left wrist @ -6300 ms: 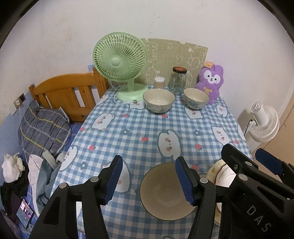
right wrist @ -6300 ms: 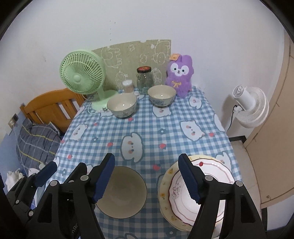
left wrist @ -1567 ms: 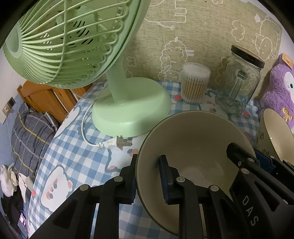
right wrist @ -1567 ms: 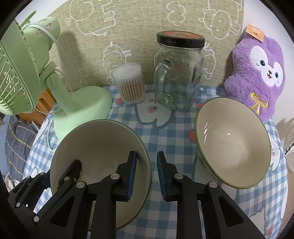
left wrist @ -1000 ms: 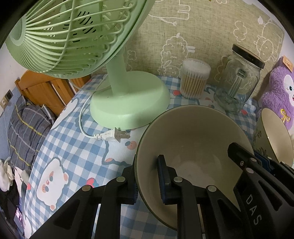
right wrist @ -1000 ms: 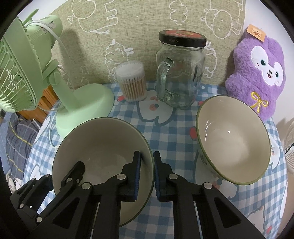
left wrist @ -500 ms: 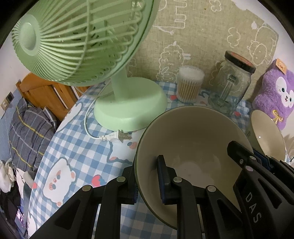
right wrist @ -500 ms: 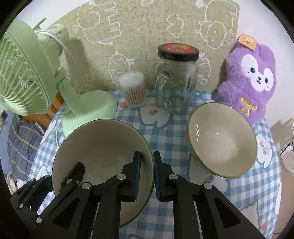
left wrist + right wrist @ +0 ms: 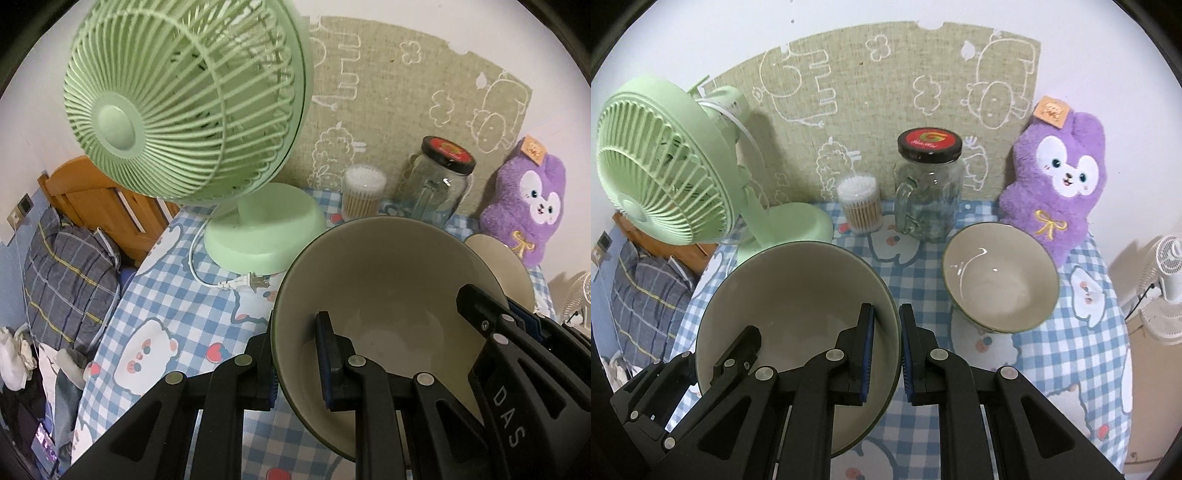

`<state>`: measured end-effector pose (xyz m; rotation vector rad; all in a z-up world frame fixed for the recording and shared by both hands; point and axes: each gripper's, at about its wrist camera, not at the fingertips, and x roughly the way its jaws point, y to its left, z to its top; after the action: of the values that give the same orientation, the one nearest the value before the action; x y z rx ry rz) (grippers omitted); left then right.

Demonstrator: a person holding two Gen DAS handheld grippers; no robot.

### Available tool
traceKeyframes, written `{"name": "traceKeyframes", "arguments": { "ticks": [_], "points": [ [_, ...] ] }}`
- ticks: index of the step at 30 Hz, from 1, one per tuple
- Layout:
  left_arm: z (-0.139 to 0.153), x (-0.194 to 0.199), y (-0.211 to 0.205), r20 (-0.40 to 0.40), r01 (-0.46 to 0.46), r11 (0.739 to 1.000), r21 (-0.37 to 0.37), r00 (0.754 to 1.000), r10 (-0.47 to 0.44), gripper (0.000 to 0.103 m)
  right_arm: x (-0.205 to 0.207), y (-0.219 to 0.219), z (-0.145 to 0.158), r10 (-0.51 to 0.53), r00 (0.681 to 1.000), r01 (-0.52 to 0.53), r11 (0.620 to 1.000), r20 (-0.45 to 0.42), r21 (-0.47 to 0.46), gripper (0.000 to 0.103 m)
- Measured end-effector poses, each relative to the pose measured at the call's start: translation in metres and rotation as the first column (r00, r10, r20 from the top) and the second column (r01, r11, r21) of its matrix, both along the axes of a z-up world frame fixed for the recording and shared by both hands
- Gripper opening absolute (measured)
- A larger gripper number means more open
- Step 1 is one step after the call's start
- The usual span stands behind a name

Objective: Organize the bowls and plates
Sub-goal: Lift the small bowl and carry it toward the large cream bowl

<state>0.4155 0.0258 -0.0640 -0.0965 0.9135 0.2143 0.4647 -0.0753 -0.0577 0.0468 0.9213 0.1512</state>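
1. Above the counter [image 9: 1082, 369], covered in a blue-and-white checked cloth with cartoon prints, a large cream bowl [image 9: 388, 288] with a dark green rim is held tilted by both grippers at once.
2. Left gripper [image 9: 297, 360]: blue-padded jaws closed on the bowl's left rim, one pad inside, one outside.
3. Right gripper [image 9: 886, 341]: jaws closed on the opposite rim of the same bowl, in the same manner.
4. Bowl interior is smooth, glazed, and holds nothing.
5. Second bowl [image 9: 999, 277], same glaze and rim, sits on the cloth just in front of a purple plush rabbit [image 9: 1060, 181].
6. Right wrist view shows the second bowl whole; in the left wrist view only a sliver of it shows behind the held bowl.
7. Behind: glass handled jar [image 9: 929, 192] with black lid, clear tub of cotton swabs [image 9: 860, 205], ribbed green plastic fan [image 9: 184, 99].
8. Left wrist view alone shows the fan's white plug [image 9: 245, 284] lying on the cloth.
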Motion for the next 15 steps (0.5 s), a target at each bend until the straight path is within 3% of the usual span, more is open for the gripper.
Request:
{"name": "traceKeyframes", "arguments": {
  "ticks": [15],
  "points": [
    [0.046, -0.037, -0.008, 0.062, 0.046, 0.999, -0.002, 0.997, -0.046, 0.014, -0.046, -0.007, 0.05, -0.058, 0.997, 0.058, 0.998, 0.051, 0.004, 0.016]
  ]
}}
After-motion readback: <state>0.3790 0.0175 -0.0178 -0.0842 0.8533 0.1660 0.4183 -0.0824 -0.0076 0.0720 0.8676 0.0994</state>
